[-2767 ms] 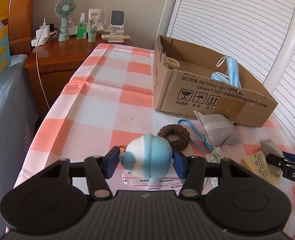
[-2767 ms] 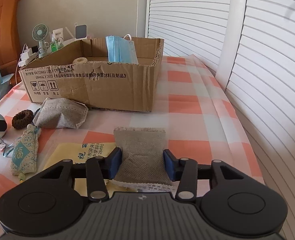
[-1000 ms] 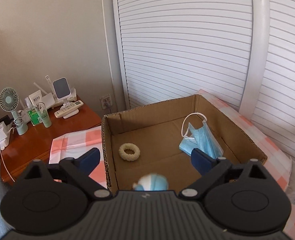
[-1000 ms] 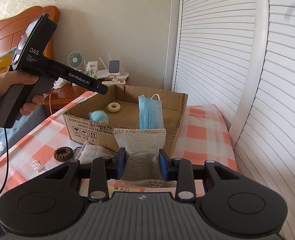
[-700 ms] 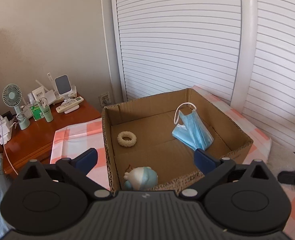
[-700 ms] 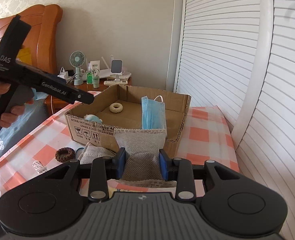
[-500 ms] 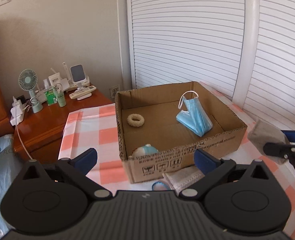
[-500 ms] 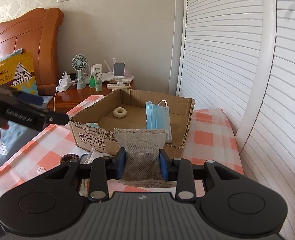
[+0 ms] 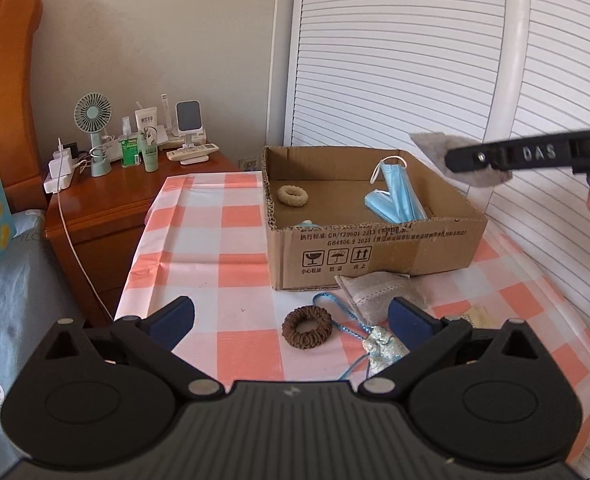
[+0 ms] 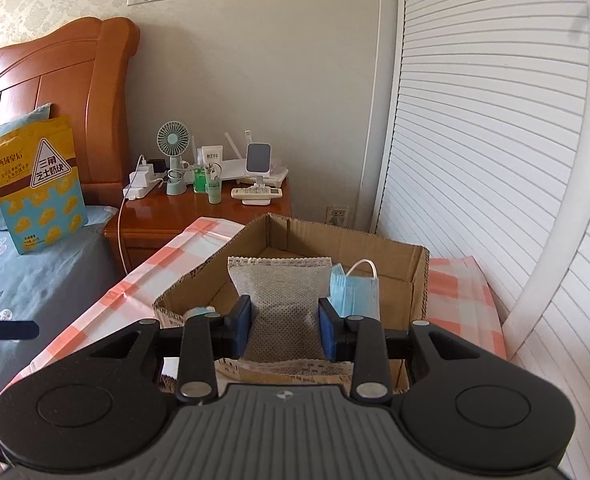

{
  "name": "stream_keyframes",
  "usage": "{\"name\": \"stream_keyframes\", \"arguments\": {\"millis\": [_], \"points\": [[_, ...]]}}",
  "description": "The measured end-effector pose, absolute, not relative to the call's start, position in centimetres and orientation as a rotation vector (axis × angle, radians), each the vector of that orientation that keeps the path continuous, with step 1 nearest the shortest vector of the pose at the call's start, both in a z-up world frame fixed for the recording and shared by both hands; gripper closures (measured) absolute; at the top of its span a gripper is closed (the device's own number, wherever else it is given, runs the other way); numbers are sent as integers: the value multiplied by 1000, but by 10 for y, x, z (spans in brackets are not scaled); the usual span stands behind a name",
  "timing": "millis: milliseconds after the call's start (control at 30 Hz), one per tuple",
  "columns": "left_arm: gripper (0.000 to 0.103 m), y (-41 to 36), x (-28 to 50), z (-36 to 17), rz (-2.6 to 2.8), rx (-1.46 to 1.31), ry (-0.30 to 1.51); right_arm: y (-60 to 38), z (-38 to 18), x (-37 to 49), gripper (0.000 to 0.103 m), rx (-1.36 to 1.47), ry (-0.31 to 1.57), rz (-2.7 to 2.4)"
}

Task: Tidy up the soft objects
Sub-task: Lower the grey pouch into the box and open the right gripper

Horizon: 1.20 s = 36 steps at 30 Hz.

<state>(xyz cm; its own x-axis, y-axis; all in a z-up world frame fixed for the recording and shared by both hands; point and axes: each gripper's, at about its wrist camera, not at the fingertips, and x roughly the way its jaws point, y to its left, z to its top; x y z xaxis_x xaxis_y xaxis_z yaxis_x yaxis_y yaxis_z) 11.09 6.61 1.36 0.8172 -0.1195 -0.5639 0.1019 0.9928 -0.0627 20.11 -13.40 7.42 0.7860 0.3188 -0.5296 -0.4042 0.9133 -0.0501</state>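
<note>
My right gripper is shut on a grey mesh sachet and holds it in the air above the cardboard box. In the left wrist view the sachet hangs over the box's right side. The box holds a blue face mask, a cream hair ring and a blue-and-white soft toy, mostly hidden by the front wall. My left gripper is open and empty, low over the table in front of the box. A brown scrunchie, a second grey sachet and a small patterned pouch lie there.
The table has a pink checked cloth. A wooden nightstand with a fan, bottles and a remote stands at the back left. A bed is to the left. White louvred doors close off the right.
My left gripper let go of the soft toy into the box, then drew back and down to the table in front. My right gripper lifted the grey sachet and carried it over the box.
</note>
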Motion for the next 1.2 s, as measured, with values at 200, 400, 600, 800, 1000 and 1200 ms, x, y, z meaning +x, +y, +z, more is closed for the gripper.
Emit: {"name": "stream_keyframes", "arguments": {"millis": [200, 400, 600, 800, 1000, 1200], "points": [[1, 84, 109, 4, -80, -82, 626, -106, 78, 248, 64, -168, 565, 392], [1, 96, 112, -8, -51, -83, 661, -85, 69, 299, 64, -173, 603, 359], [1, 96, 108, -14, -58, -71, 664, -78, 64, 340, 36, -150, 618, 304], [1, 95, 106, -14, -67, -53, 663, -81, 63, 329, 9, -164, 611, 305], [1, 85, 99, -10, -83, -33, 655, -91, 65, 301, 6, -175, 623, 313], [1, 77, 87, -3, -85, -6, 637, -108, 61, 267, 0, -186, 630, 322]]}}
